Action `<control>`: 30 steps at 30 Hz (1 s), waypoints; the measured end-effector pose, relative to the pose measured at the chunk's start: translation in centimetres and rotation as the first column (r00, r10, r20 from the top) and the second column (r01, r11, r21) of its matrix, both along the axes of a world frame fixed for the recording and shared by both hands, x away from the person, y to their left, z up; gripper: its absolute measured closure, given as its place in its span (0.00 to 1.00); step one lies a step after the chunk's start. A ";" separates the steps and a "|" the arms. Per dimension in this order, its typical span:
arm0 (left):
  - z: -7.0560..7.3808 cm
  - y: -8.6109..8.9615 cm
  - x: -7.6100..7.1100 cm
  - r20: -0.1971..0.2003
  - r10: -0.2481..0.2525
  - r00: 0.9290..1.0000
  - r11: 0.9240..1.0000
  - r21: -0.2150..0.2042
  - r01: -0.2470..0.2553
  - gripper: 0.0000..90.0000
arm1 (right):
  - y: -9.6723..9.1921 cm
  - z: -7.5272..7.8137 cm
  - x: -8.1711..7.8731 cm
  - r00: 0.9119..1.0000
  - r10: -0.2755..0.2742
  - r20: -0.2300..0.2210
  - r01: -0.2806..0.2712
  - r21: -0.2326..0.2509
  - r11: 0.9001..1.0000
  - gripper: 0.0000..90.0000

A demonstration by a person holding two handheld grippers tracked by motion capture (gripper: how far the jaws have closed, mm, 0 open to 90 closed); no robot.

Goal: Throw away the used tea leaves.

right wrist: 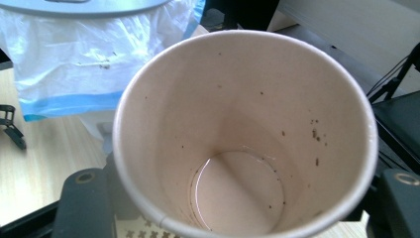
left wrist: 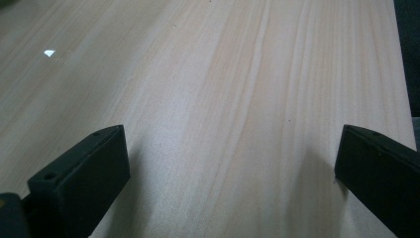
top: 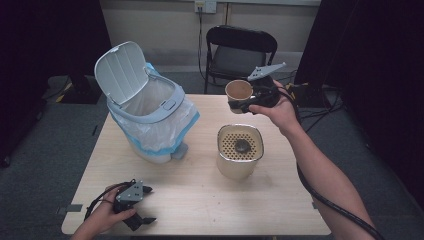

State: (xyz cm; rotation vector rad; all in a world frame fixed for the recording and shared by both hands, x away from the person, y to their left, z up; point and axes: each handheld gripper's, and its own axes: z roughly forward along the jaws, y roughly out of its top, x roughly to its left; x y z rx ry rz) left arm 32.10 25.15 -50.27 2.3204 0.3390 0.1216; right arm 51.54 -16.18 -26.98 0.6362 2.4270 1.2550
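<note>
While the right gripper clamps a stained paper cup above the table's far right part, a strainer-topped container stands just nearer and the open-lidded, bag-lined bin stands left. The left gripper rests near-left, jaws wide apart and empty.

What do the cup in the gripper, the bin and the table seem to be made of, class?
Cup: probably paper, matte, with a rolled rim and speckled inside. Bin: likely smooth grey plastic, lined with a thin translucent bag. Table: pale wood or wood-look laminate, showing grain lines and slight sheen.
</note>
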 end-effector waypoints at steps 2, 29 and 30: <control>0.0 0.0 0.0 -0.001 -0.001 1.000 1.000 0.000 0.001 0.00 | 0.2 0.2 0.0 1.000 0.008 -0.002 -0.008 0.005 1.000 0.31; 0.0 0.0 0.0 -0.001 -0.001 1.000 1.000 -0.001 0.001 0.00 | 3.0 3.1 0.9 0.998 0.051 -0.023 -0.051 -0.002 0.999 0.31; 0.0 0.0 0.0 0.002 -0.003 1.000 1.000 0.002 0.003 0.00 | 3.2 3.2 0.9 0.999 0.049 -0.024 -0.049 -0.005 0.999 0.31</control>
